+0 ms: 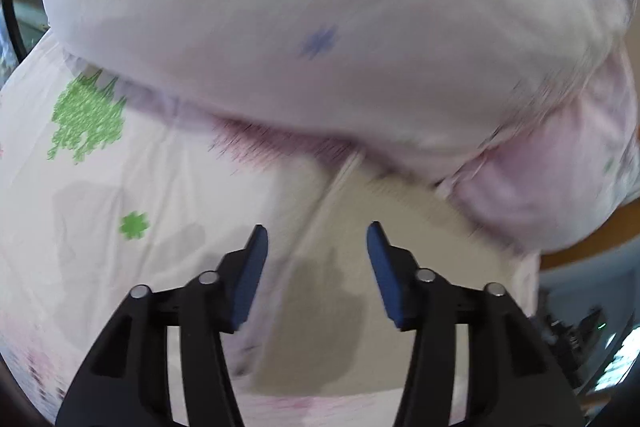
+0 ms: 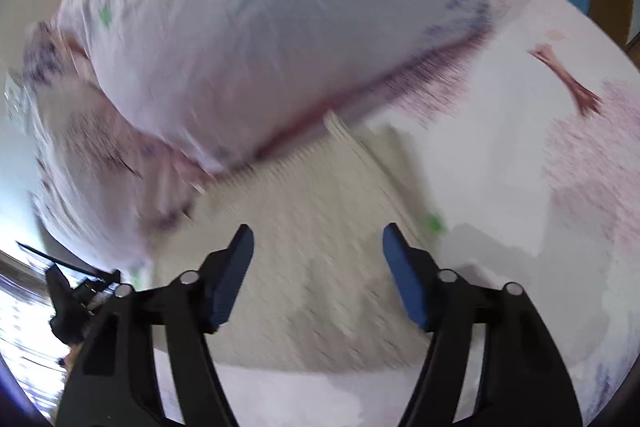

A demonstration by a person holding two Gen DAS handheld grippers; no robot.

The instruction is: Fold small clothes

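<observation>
Both sets of fingers stand apart with nothing between the blue pads. The left gripper (image 1: 317, 247) hangs over a beige ribbed garment (image 1: 360, 227), whose edge runs up from between the pads toward 12 o'clock; the right gripper (image 2: 318, 251) hangs over the same ribbed cloth (image 2: 304, 227), which fills the gap between its pads and spreads out to 11 and 1 o'clock.

The step in hand looks like reaching in for a hold on the small piece. To do it well, each gripper should come down on a hem or corner and pinch only the beige layer, not the sheet under it; both views are smeared (the hands seem to be moving fast), so slowing before the fingers bite would help.

Further out, a white floral-print cloth (image 1: 100, 227) lies beneath the garment, at 9 o'clock in the left view with green clover marks, and at 2 to 3 o'clock in the right view (image 2: 500, 147) with pink marks. A bulging white pillow-like bundle (image 1: 320, 27) rises at 12 o'clock in both views (image 2: 260, 27), overlapping the garment's far edge, so that end is hidden.
</observation>
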